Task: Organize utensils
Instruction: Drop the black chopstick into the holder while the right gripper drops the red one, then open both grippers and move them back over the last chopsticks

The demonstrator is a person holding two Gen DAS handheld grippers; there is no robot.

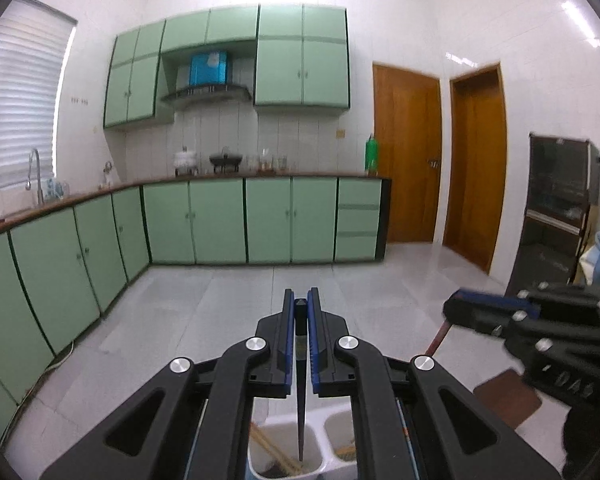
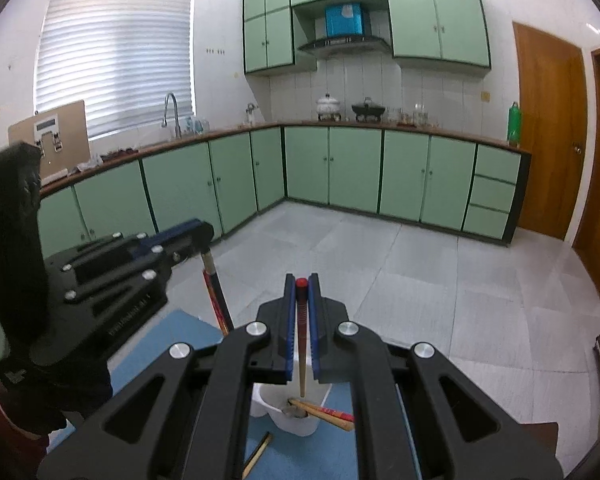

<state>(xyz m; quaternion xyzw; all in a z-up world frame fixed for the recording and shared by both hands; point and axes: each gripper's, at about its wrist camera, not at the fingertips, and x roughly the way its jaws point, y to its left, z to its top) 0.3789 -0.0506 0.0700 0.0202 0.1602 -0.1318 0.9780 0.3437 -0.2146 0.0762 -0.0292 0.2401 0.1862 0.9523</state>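
I have a dark, tapering black chopstick (image 1: pixel 301 380) pinched in the left gripper (image 1: pixel 301 300), its jaws all but shut on it, the tip hanging at lower centre over the left compartment of the white plastic utensil holder (image 1: pixel 320 468), where wooden sticks already lie. In the right wrist view the right gripper (image 2: pixel 301 286) is likewise clamped on a red-capped wooden chopstick (image 2: pixel 302 344), tip down above the same holder (image 2: pixel 272 404). A loose stick (image 2: pixel 256 456) lies on the blue mat (image 2: pixel 176 332) at the bottom. I judge the placing step is in hand; next I must lower each tip inside, then release.
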